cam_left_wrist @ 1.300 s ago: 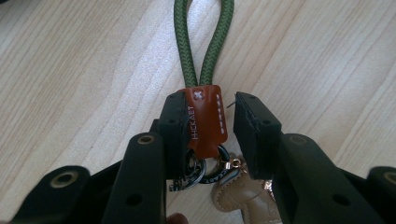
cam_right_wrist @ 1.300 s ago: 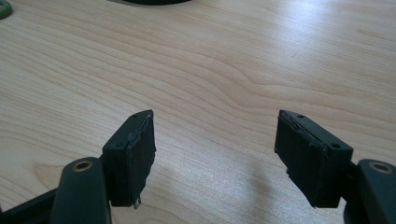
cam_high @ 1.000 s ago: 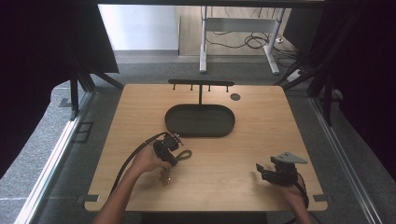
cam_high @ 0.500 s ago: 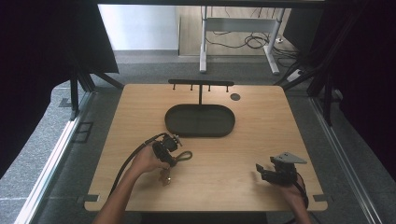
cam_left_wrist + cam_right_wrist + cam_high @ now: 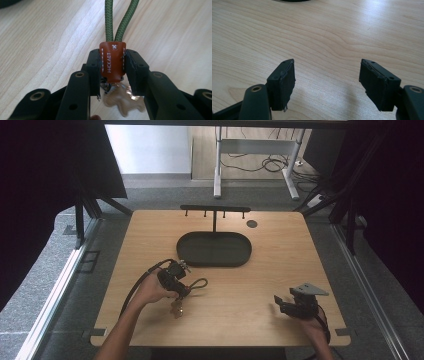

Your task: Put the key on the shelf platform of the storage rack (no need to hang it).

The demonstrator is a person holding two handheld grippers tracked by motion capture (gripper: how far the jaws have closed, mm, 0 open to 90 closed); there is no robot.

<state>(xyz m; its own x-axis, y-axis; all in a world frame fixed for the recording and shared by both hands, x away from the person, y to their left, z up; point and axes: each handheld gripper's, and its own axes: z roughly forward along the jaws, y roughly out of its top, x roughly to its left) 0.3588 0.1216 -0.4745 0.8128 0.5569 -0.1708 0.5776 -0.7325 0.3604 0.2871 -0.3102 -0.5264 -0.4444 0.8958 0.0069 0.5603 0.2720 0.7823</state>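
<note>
The wooden worktop (image 5: 300,250) carries a dark oval tray (image 5: 214,249) at its far middle, with a low black peg rack (image 5: 215,210) behind it. The person's left forearm reaches in from the near edge, and the left hand-held gripper (image 5: 113,65) has just closed, pinching the brown leather tab (image 5: 112,61) of a green cord keyring (image 5: 196,283) lying near the tray. At the near right, the right hand-held gripper (image 5: 327,82) rests low with jaws spread over bare wood.
</note>
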